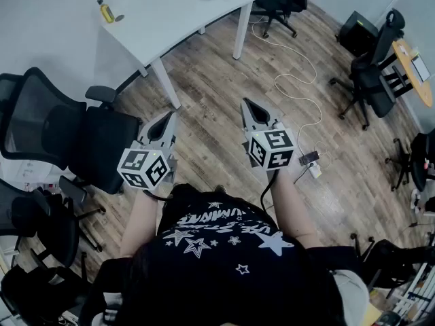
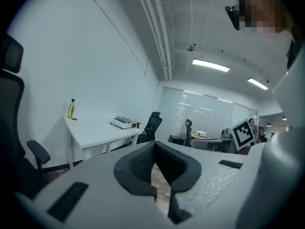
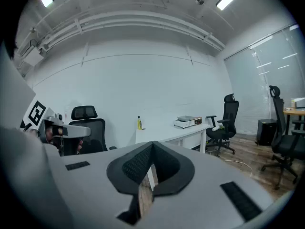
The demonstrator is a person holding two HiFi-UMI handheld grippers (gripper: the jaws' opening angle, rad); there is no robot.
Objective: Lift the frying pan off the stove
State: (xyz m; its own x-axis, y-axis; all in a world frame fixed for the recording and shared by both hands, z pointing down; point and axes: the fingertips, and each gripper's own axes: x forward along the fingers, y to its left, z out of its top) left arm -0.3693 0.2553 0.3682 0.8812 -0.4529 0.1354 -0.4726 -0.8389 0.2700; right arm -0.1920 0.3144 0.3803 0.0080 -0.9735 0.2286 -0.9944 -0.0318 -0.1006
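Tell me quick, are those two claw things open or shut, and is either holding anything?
Left gripper: closed, holding nothing.
Right gripper: closed, holding nothing.

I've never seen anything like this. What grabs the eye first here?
Two grey hand-held tools stand out: the left gripper and the right gripper. Both are shut and empty, each bears a black-and-white marker cube, and they are held out over the wooden floor. Beyond them stands a white table with a small yellow bottle on it.
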